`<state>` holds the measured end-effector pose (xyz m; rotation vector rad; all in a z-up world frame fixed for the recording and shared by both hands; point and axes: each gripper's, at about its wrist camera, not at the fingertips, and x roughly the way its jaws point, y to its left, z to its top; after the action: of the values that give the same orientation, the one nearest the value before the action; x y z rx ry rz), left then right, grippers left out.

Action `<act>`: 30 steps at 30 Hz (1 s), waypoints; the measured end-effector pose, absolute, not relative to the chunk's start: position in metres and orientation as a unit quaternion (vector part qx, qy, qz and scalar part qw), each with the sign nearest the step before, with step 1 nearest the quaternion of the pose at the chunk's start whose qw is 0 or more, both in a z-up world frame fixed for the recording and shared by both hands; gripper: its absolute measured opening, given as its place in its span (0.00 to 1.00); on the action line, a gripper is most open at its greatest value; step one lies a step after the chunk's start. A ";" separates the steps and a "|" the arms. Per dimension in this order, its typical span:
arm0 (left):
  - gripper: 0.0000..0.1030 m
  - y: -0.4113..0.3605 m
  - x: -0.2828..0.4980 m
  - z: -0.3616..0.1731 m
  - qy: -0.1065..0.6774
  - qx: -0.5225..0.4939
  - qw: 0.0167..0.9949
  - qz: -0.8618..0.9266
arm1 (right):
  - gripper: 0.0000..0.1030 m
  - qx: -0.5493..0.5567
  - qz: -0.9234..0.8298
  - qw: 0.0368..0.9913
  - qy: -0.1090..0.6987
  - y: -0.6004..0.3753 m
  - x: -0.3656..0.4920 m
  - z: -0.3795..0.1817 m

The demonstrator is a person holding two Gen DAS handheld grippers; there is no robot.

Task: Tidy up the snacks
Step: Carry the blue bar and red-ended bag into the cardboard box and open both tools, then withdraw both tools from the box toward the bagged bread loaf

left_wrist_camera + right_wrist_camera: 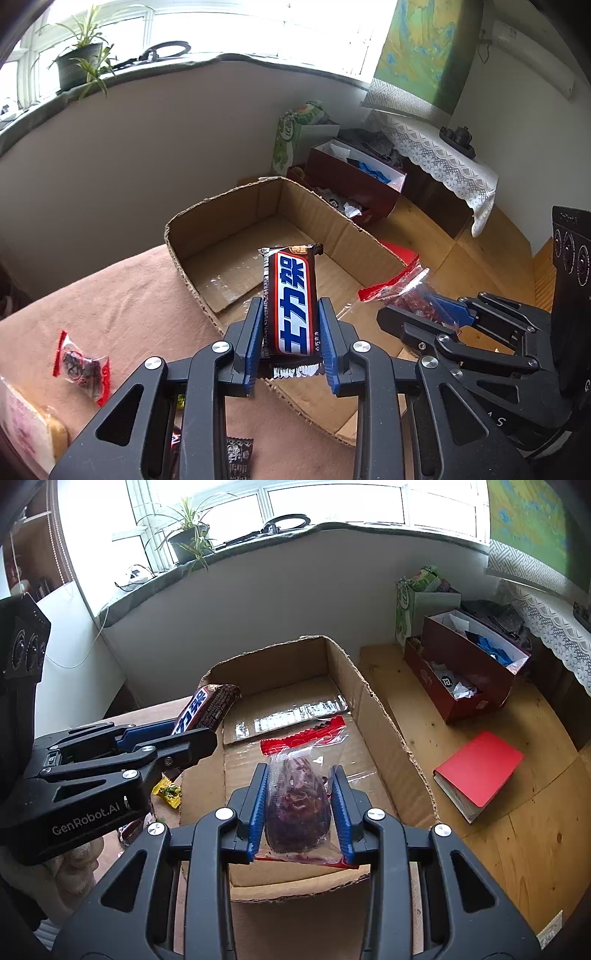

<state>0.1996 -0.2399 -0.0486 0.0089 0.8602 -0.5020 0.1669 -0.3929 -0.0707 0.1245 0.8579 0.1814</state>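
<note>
My left gripper (290, 314) is shut on a brown chocolate bar (290, 299) with blue-and-white lettering and holds it upright over the near edge of an open cardboard box (207, 218). My right gripper (299, 786) is shut on a clear packet of dark dried fruit with a red top (297, 797), above the box floor (295, 701). The left gripper with the bar (207, 709) shows at the left of the right wrist view; the right gripper with the packet (402, 291) shows at the right of the left wrist view.
On the pink cloth (122, 302) lie a red-edged dried-fruit packet (83, 363), a bread pack (26, 421) and dark wrappers (236, 458). A yellow candy (168, 792) lies left of the box. On the wooden floor are a red book (480, 771) and red boxes (461, 672).
</note>
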 end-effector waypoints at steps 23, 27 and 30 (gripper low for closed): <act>0.35 -0.214 0.183 -0.031 0.391 0.006 0.896 -0.211 | 0.66 0.060 0.056 0.911 0.404 -0.390 0.151 -0.061; 0.36 -0.196 0.164 -0.024 0.379 -0.002 0.905 -0.194 | 0.66 0.051 0.067 0.913 0.399 -0.375 0.141 -0.056; 0.44 -0.179 0.149 -0.021 0.372 -0.006 0.910 -0.181 | 0.66 0.038 0.077 0.916 0.393 -0.359 0.133 -0.050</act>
<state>0.1494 -0.1788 -0.0207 -0.0120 0.7666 -0.3730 0.1327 -0.3586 -0.0502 0.0778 0.8086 0.1583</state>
